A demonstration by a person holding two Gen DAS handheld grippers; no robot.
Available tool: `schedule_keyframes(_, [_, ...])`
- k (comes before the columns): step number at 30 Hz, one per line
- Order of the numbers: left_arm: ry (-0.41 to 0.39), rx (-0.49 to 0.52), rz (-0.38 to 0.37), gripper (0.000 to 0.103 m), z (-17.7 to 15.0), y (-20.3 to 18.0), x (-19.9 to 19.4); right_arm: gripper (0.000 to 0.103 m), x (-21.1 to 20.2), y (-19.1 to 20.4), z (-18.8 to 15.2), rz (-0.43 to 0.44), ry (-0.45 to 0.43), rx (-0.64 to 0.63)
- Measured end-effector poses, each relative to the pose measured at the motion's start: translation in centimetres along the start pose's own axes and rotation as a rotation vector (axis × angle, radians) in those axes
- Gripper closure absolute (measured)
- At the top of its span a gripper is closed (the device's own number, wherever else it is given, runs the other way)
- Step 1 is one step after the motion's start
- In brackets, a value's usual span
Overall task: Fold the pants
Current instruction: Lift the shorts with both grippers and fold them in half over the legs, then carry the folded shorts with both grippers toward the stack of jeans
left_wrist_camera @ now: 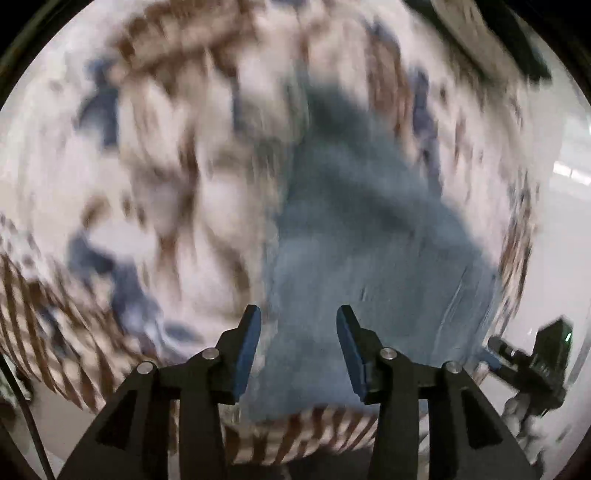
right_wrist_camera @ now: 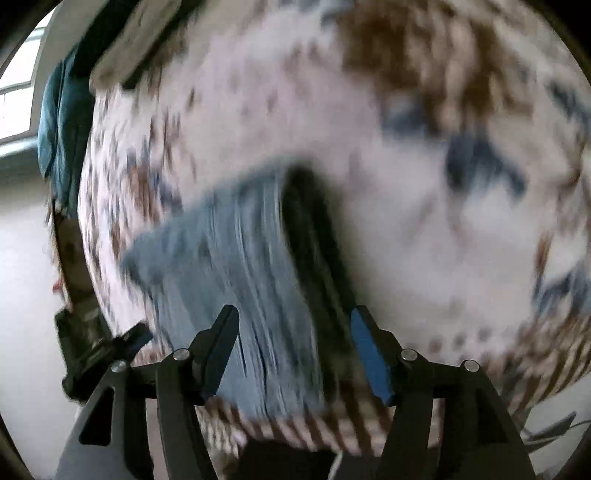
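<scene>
Both views are motion-blurred. The blue denim pants (left_wrist_camera: pixel 354 236) lie on a white cover with brown and blue patterns (left_wrist_camera: pixel 155 177). My left gripper (left_wrist_camera: pixel 298 314) is open and empty, held above the near end of the pants. In the right wrist view the pants (right_wrist_camera: pixel 236 258) lie as a blue strip with a dark edge on their right side. My right gripper (right_wrist_camera: pixel 294 314) is open and empty above their near end. The right gripper also shows in the left wrist view (left_wrist_camera: pixel 532 354) at the right edge.
The patterned cover (right_wrist_camera: pixel 424 206) has a brown striped border along its near edge (right_wrist_camera: pixel 314 428). A dark teal cloth (right_wrist_camera: pixel 62 122) and a flat pale object (right_wrist_camera: pixel 140 33) sit at the far left. A pale floor lies beyond the cover's edge (left_wrist_camera: pixel 554 258).
</scene>
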State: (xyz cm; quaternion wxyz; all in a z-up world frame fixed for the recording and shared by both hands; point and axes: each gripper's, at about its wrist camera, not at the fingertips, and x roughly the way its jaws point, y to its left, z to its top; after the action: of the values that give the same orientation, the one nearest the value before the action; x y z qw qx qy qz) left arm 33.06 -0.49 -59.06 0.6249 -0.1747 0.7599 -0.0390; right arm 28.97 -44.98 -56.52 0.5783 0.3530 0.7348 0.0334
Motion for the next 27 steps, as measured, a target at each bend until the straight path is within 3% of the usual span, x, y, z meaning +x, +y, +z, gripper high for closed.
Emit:
schedule_keyframes(2, [0.038,0.016,0.052,0.063,-1.6,-0.2,2.3,0.058,1.6,-1.0,-0.8,-0.102,0.023,-0.025])
schedule_keyframes(4, [0.052,-0.002,0.049,0.063,-2.3,0.4,3.7,0.057,2.7,-2.8,-0.8,-0.093,0.035,0.032])
schedule_keyframes(7, [0.008,-0.07,-0.046,0.063,-2.1,1.6,3.1,0.044,2.1,-3.2,-0.2,0.009,0.018,0.045])
schedule_keyframes(9, [-0.066,-0.097,-0.129,0.063,-1.4,2.4,1.6,0.022,1.1,-2.7,0.2,0.023,-0.023,0.005])
schedule_keyframes(12, [-0.175,-0.067,-0.238,0.03,0.0,2.6,0.3,0.016,1.0,-2.1,1.4,0.053,-0.03,-0.056])
schedule_keyframes(13, [-0.184,-0.058,-0.264,0.024,0.5,2.5,0.3,0.016,1.6,-2.0,2.1,0.066,-0.013,-0.069])
schedule_keyframes(17, [-0.111,-0.062,-0.395,0.024,3.8,1.8,2.9,0.012,4.5,-1.4,4.9,0.098,0.059,-0.124])
schedule_keyframes(19, [-0.111,-0.047,-0.406,0.026,4.5,0.4,3.3,0.012,5.1,-0.6,5.7,0.129,0.063,-0.163])
schedule_keyframes(22, [-0.12,0.039,-0.461,0.026,5.5,-2.3,2.7,0.015,4.4,1.2,5.8,0.257,0.033,-0.239])
schedule_keyframes(23, [-0.125,0.075,-0.46,0.026,5.4,-3.3,2.7,0.015,4.5,1.8,5.7,0.246,0.031,-0.276])
schedule_keyframes(25, [-0.112,0.132,-0.376,0.026,5.7,-4.2,3.5,0.017,6.1,2.1,6.1,0.182,0.053,-0.297])
schedule_keyframes(27, [-0.087,0.106,-0.373,0.029,6.1,-3.9,5.1,0.017,7.0,1.7,6.7,0.192,0.057,-0.271])
